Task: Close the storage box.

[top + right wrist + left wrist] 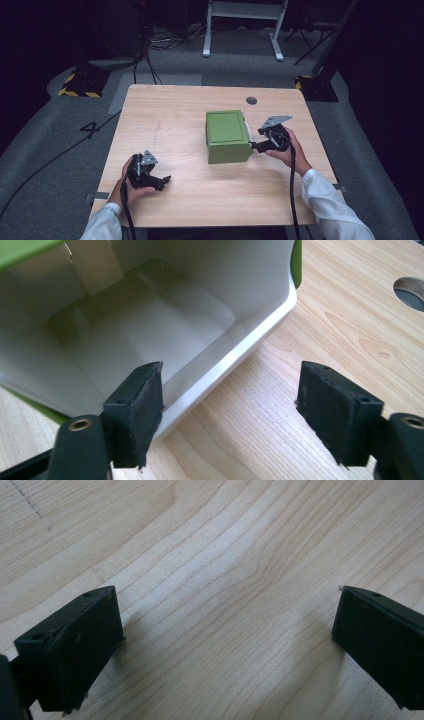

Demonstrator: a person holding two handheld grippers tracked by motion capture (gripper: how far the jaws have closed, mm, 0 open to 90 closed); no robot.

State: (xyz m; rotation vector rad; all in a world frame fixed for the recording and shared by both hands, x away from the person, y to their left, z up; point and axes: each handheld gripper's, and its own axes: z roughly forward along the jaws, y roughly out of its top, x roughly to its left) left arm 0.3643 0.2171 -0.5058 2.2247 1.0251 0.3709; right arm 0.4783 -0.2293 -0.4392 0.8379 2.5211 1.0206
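Note:
A green box lies on its side in the middle of the wooden table, its open mouth turned to the right. My right gripper sits at that mouth's near corner. In the right gripper view the box's white inside faces me, and my right gripper is open: one jaw stands in front of the box's rim, the other over bare wood, neither pad pressing on it. My left gripper rests at the table's front left, away from the box, open over bare wood.
A round cable hole sits in the table behind the box. Beyond the far edge stand a white frame's legs, floor cables and two yellow-and-black marked bases. Black cables trail from both grippers off the front edge.

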